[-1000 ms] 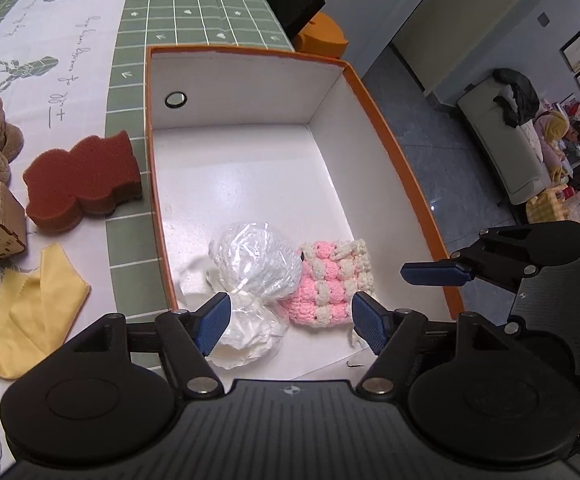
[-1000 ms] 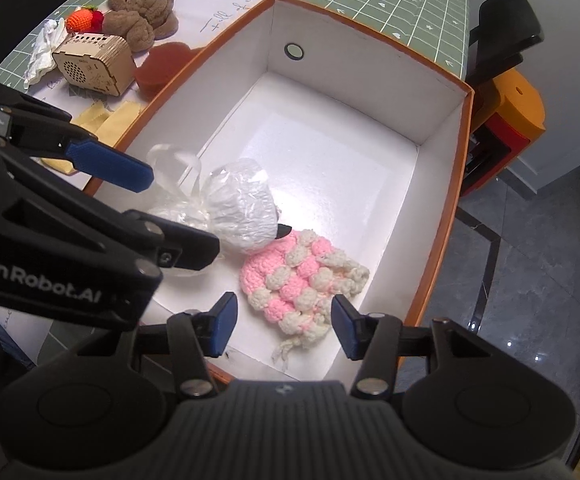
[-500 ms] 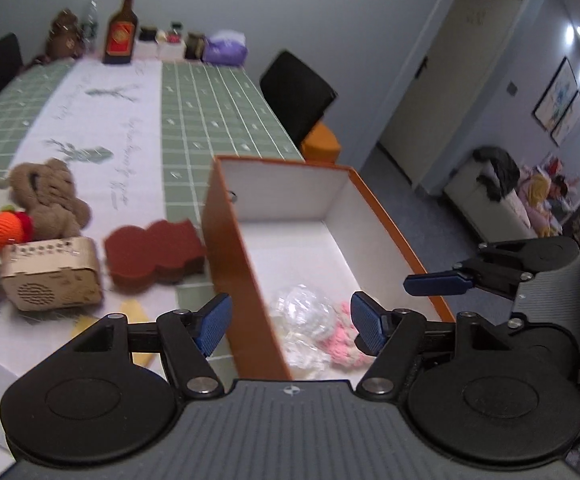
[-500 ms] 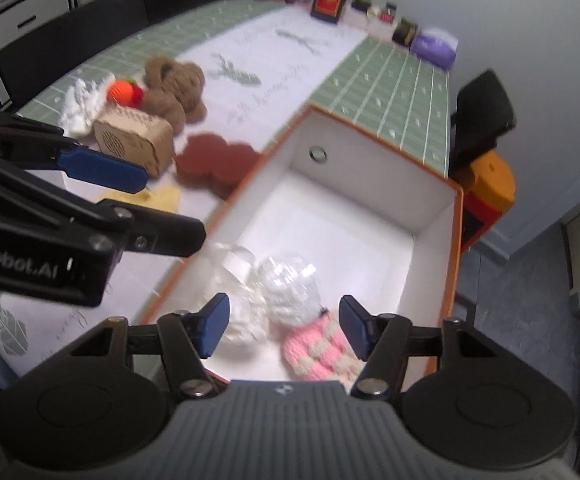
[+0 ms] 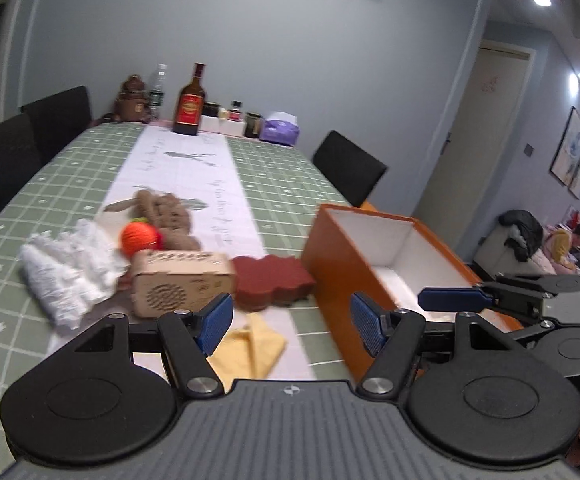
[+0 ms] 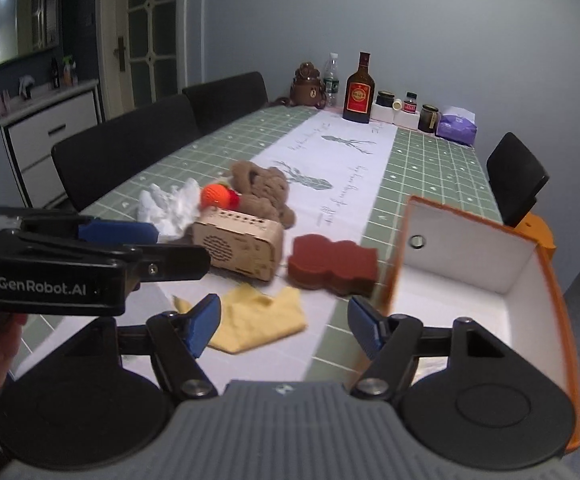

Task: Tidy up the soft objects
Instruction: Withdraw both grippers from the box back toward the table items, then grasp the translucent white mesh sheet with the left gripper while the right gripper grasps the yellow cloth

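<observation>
The soft things lay in a cluster on the green checked tablecloth point(image 5: 273, 176), all to the left of the orange box point(image 5: 332, 268) as both wrist views showed it. Nearest the box's left wall sat the dark red sponge point(image 5: 271, 282), just beside it. Left of the sponge stood a wooden speaker box point(image 5: 181, 282), and behind that an orange crocheted ball point(image 5: 141, 236) lay against a brown knotted plush point(image 5: 167, 214). A white crumpled cloth point(image 5: 69, 268) lay farthest from the box. A yellow cloth point(image 6: 259, 316) lay flat in front of the sponge, nearest the grippers.

The box stood open, its white inside showing; its floor was mostly hidden.

The left gripper point(image 5: 290, 320) hung above the yellow cloth and the box's near corner, jaws wide and empty. The right gripper point(image 6: 283, 322) was also spread with nothing between its pads, having just been opening. Bottles and jars stood at the table's far end, well away from the box.
</observation>
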